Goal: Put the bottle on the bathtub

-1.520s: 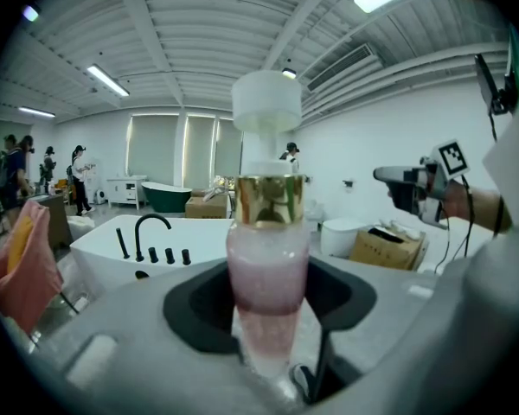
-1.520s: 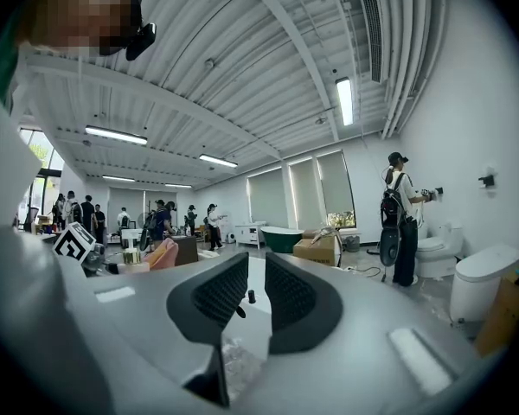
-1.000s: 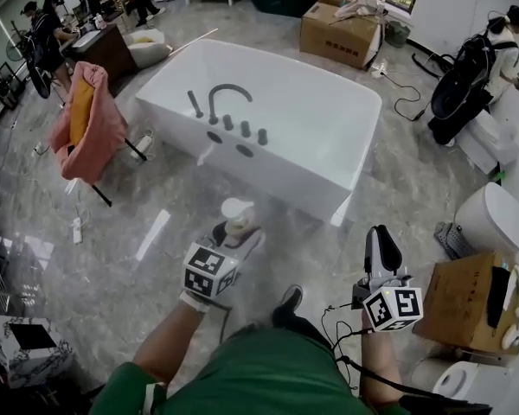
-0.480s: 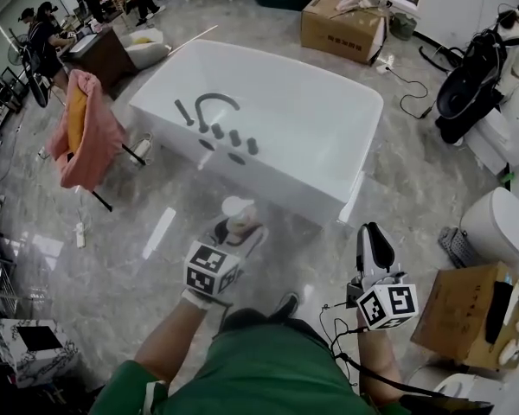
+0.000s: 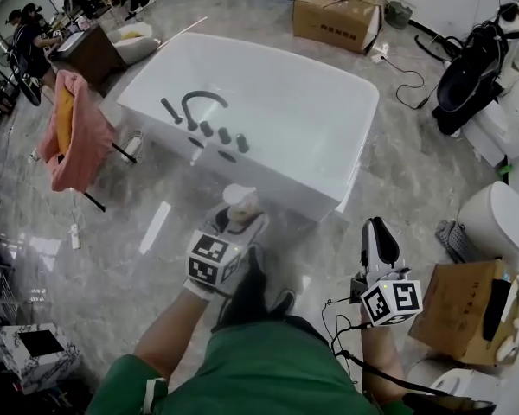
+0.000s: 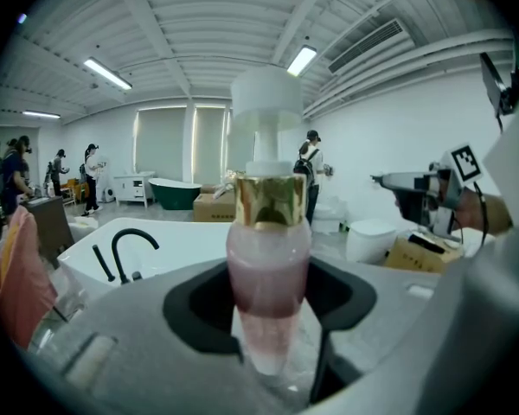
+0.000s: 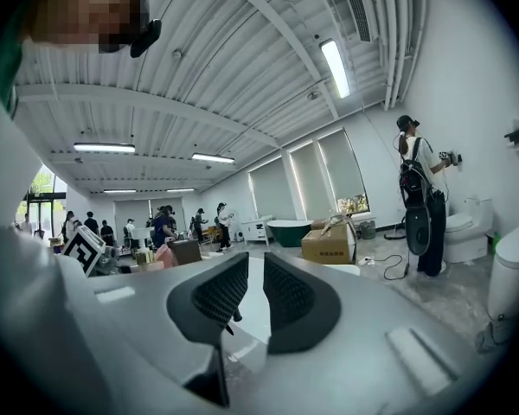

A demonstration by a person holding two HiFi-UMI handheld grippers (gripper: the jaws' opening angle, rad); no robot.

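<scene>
carrying step: the left gripper [image 5: 239, 221] is clamped on the bottle [image 5: 240, 201] just short of the bathtub [image 5: 329, 102], the right gripper [image 5: 379, 233] is empty with jaws slightly apart, and next likely comes reaching its rim to set the bottle upright.

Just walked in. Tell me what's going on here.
A person in a green top holds a gripper in each hand. The left gripper is clamped on an upright clear bottle of pink liquid with a gold collar and white cap, held in front of the white bathtub with the black curved faucet. The bottle is not yet on the tub. The right gripper is empty, its jaws a narrow gap apart.
</scene>
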